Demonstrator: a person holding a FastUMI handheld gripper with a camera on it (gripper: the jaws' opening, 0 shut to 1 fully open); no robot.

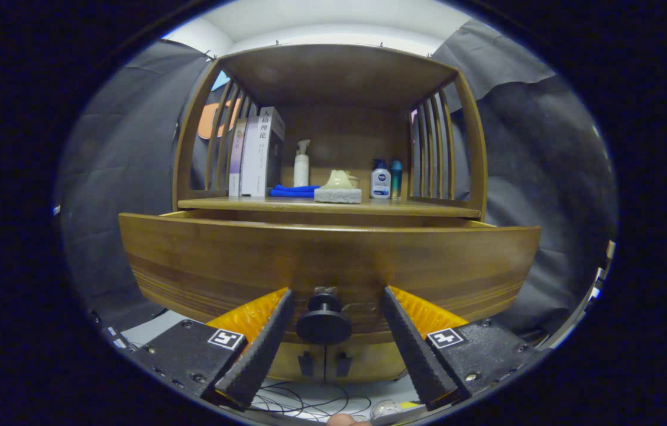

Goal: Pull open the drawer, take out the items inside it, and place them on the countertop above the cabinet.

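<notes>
A wooden cabinet's drawer front (pixel 333 260) stands close ahead, pulled a little forward of the countertop (pixel 428 208) above it. What lies inside the drawer is hidden behind its front. A dark round knob (pixel 324 322) sticks out low on the drawer front. My gripper (pixel 336 291) is open, one finger on each side of the knob. The left finger (pixel 265 343) is close to the knob and the right finger (pixel 410 343) stands clearly apart from it.
On the countertop stand upright books (pixel 256 154), a white spray bottle (pixel 301 165), a blue cloth (pixel 293 191), a pale sponge block (pixel 338 194), a white lotion bottle (pixel 380 180) and a teal bottle (pixel 396 174). Slatted sides and a top board enclose it. Cables (pixel 310 402) lie below.
</notes>
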